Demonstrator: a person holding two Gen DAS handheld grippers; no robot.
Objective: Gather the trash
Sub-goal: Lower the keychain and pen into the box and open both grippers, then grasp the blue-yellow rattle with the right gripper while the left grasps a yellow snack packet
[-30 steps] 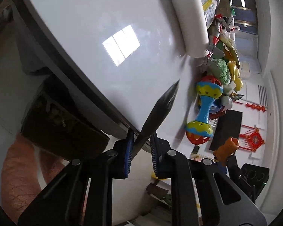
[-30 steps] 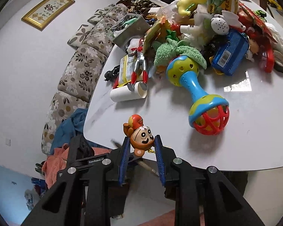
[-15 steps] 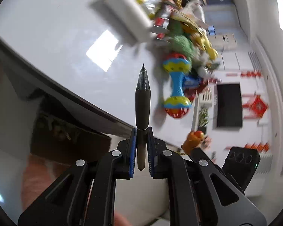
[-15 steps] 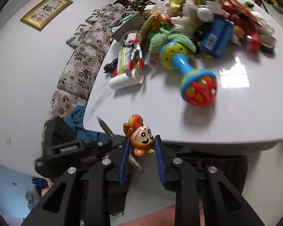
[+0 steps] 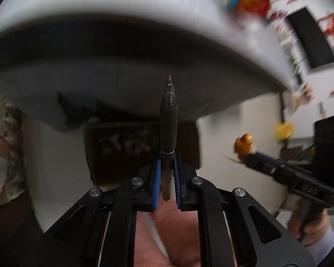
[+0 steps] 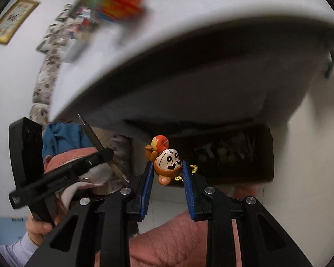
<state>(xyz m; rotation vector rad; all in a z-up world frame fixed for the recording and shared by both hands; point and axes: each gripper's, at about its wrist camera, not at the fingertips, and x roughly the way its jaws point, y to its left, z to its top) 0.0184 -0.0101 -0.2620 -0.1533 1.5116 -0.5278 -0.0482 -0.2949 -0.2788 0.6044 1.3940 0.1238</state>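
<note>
Left wrist view, near to far: left gripper [image 5: 167, 175], fingers [image 5: 157, 178] shut tight on pen [image 5: 168, 124], tip fwd and clear of the pads. Beyond the tip, a dark box [image 5: 122, 146] sits on the floor under the desk [image 5: 100, 6] edge; contents blurred, prob. the trash bin. Right gripper [image 5: 251, 153] visible at right w/ orange toy [image 5: 243, 143], a hand on its handle.

Right wrist view: right gripper [image 6: 168, 178], fingers [image 6: 147, 184] partly open but pressed on both sides of the monkey toy [image 6: 165, 160]; its gold chain [image 6: 192, 169] hangs loose at the right pad. Same box [image 6: 222, 151] lies ahead, under the desk [image 6: 233, 6].

Risks: toy is round, held low on the body, so could roll out if jolted. Pen is gripped near its back end; long overhang could snag the box wall or the desk edge. Both grippers are close, so a clash is possible at the box mouth.

View diffs: only right view shows toy's face, chain, cushions [image 6: 44, 66], frame [image 6: 11, 20]. Only left view shows pen's seat between the pads.
</note>
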